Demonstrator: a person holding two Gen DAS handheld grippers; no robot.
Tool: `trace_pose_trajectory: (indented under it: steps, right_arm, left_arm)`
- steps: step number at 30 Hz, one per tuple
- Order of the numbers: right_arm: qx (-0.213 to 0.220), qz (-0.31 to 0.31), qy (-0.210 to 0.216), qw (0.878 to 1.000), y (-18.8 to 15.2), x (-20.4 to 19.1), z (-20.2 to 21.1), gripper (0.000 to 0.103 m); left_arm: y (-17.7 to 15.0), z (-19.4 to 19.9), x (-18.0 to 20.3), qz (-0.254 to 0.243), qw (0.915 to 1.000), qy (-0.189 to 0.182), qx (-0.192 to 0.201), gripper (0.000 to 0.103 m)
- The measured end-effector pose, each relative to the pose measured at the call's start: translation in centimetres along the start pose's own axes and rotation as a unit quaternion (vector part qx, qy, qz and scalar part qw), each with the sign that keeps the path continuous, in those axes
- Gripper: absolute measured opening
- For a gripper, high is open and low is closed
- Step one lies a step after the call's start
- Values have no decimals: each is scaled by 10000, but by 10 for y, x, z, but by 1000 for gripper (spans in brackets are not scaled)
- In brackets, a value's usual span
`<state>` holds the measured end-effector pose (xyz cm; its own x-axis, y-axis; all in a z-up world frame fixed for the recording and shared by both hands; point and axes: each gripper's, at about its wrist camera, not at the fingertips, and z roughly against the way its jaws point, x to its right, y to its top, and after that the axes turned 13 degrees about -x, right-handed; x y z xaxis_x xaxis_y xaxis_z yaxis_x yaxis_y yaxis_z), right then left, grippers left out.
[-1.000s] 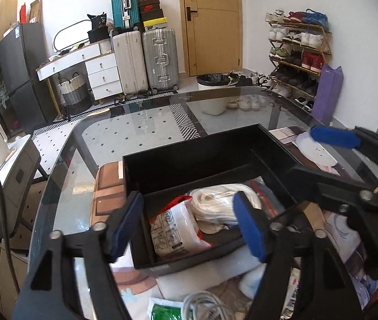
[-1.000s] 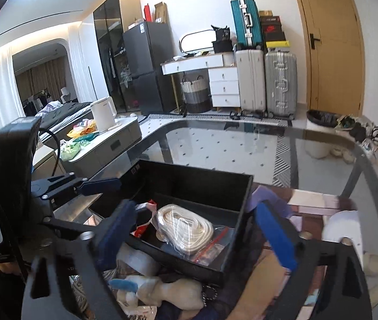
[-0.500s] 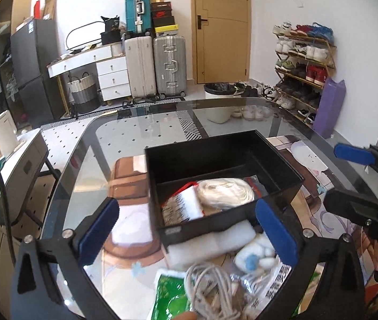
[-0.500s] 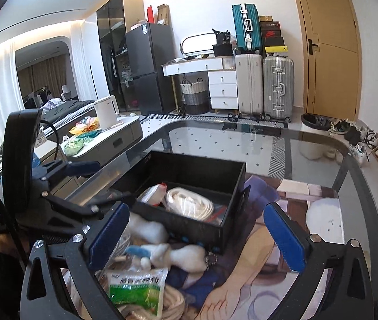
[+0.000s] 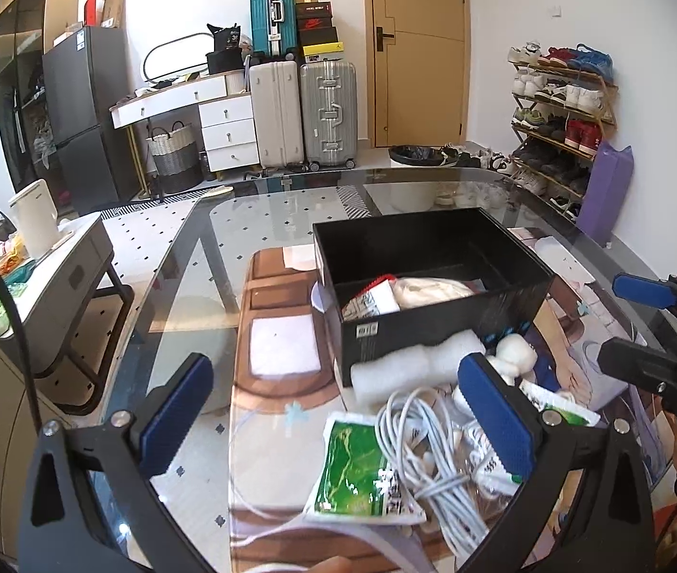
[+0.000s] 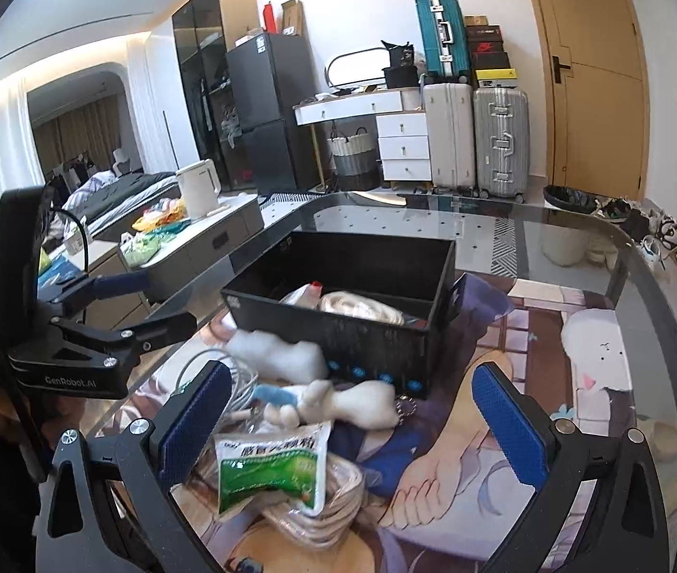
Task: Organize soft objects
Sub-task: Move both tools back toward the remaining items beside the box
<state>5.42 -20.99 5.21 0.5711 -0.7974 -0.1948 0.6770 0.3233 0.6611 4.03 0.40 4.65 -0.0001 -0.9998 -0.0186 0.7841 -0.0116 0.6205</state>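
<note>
A black box [image 5: 438, 329] [image 6: 338, 329] stands on the glass table and holds a white rope coil [image 5: 429, 289] [image 6: 362, 308] and a red-and-white packet [image 5: 371, 298]. In front of it lie a white foam roll [image 5: 405, 372] [image 6: 276, 355], a white plush toy [image 6: 357, 403] [image 5: 517, 358], a green packet [image 5: 357, 472] [image 6: 274, 468] and a grey cable bundle [image 5: 429, 444]. My left gripper [image 5: 338, 422] is open and empty above the pile. My right gripper [image 6: 357, 422] is open and empty over the plush toy and green packet.
A printed mat [image 6: 553, 382] covers the table under the box. A beige rope coil [image 6: 319, 520] lies under the green packet. A low side table [image 5: 66, 267] with a kettle stands left of the glass table. Suitcases and a shoe rack stand at the far wall.
Both grippers have pulled back and up from the box and opened wider. The pile in front of the box has come into view.
</note>
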Motion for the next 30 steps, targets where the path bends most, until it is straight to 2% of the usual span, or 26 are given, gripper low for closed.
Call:
trace_pose_trajectory:
  steps: [14,30]
  right_arm:
    - [-467,458,30,9979,-16,-18,-17,102]
    - [-883,889,123,9920,-30,-32,-31,102]
  left_arm:
    - [-23,-1,4,65,9998,22,-182,103]
    - [-37,-6,7,42,9992,-129,-374,103]
